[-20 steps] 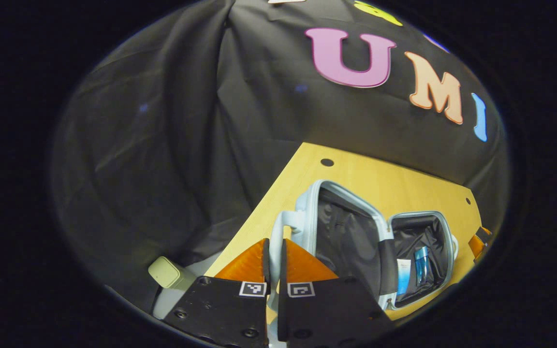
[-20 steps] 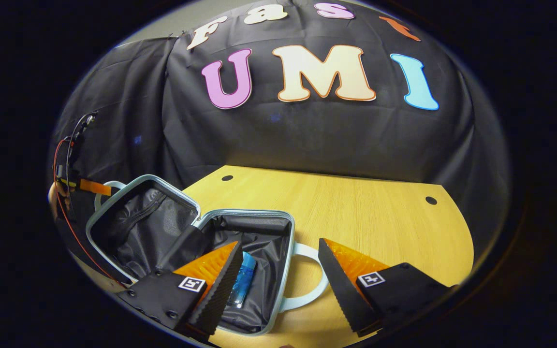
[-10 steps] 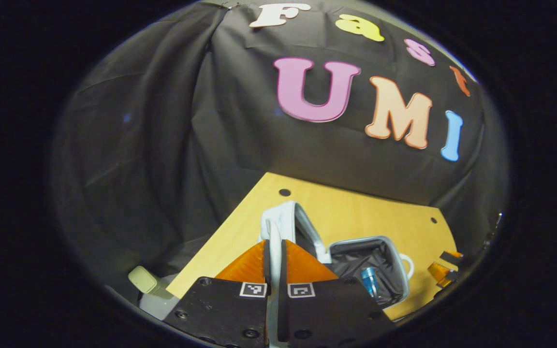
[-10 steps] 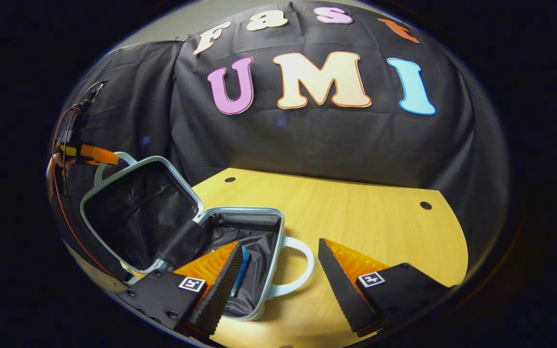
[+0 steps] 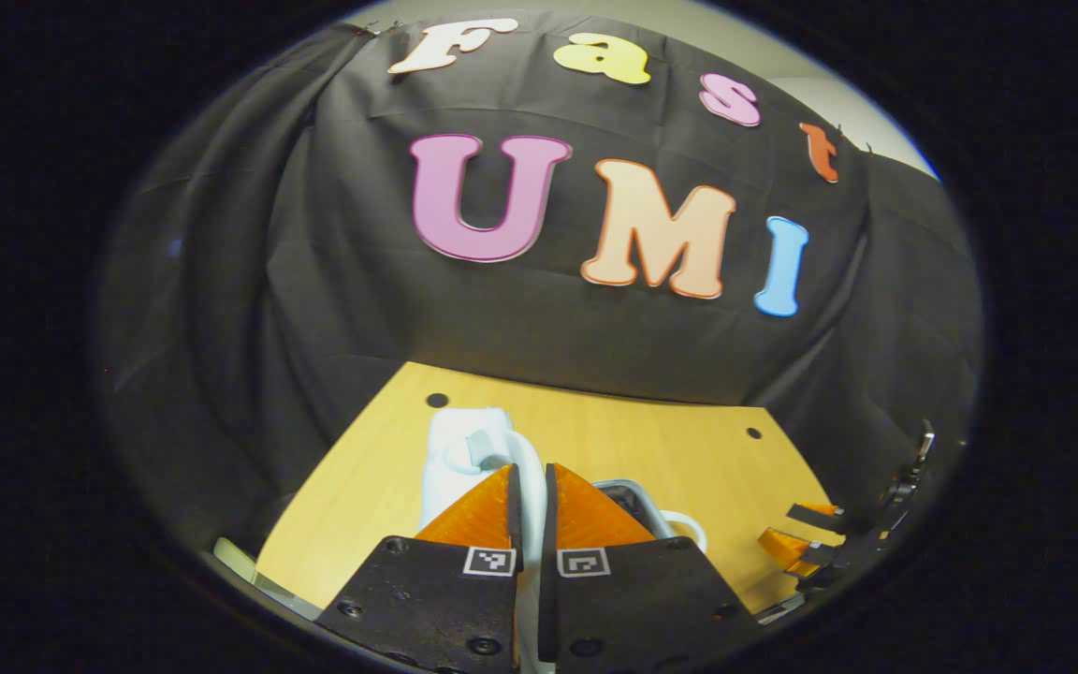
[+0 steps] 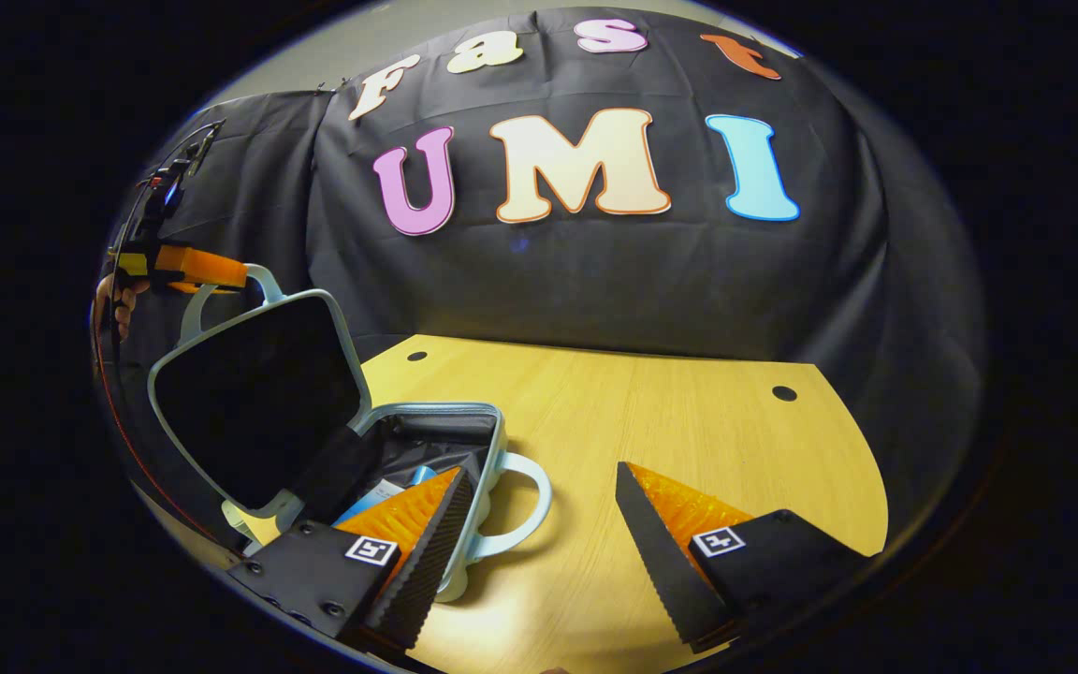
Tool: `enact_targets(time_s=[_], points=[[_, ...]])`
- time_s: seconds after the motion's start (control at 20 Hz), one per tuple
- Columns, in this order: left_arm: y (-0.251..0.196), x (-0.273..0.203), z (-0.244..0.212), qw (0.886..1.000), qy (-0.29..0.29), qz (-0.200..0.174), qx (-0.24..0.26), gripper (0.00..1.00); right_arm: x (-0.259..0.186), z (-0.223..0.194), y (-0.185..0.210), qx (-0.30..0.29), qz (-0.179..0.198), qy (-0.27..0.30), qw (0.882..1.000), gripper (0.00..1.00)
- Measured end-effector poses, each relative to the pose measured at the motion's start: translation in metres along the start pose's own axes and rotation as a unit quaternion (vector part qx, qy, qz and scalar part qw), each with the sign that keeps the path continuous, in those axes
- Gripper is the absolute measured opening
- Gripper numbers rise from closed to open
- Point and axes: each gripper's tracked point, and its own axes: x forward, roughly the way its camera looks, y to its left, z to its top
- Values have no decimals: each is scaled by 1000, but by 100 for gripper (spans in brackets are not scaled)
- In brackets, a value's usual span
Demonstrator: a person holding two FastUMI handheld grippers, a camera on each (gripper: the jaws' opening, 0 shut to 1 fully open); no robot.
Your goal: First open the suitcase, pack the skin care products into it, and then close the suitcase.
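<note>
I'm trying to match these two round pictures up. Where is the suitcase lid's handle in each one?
Left gripper view: the lid handle sits bottom centre, pinched by the left gripper.
Right gripper view: far left, upper part, above the raised lid.
Shared landmark: the wooden table, and its far edge with two round holes.

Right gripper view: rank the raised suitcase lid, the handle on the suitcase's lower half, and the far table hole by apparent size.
1. suitcase lid, largest.
2. handle on the lower half.
3. table hole, smallest, though it lies farther from the camera.
</note>
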Motion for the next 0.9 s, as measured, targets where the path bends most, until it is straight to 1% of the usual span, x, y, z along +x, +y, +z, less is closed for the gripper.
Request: enact_targets(time_s=[0.25, 0.4, 0.65, 0.9], points=[[-59, 20, -8, 998, 9, -62, -20, 2, -15, -2, -22, 0, -15, -3, 1000, 98], [-89, 32, -22, 995, 26, -92, -20, 2, -24, -5, -38, 7, -28, 1, 1000, 98], [-131, 51, -51, 990, 65, -124, -13, 2, -41, -4, -66, 11, -53, -5, 999, 98], [-161, 71, -93, 985, 105, -136, 2, 2, -54, -7, -89, 10, -70, -4, 997, 98]])
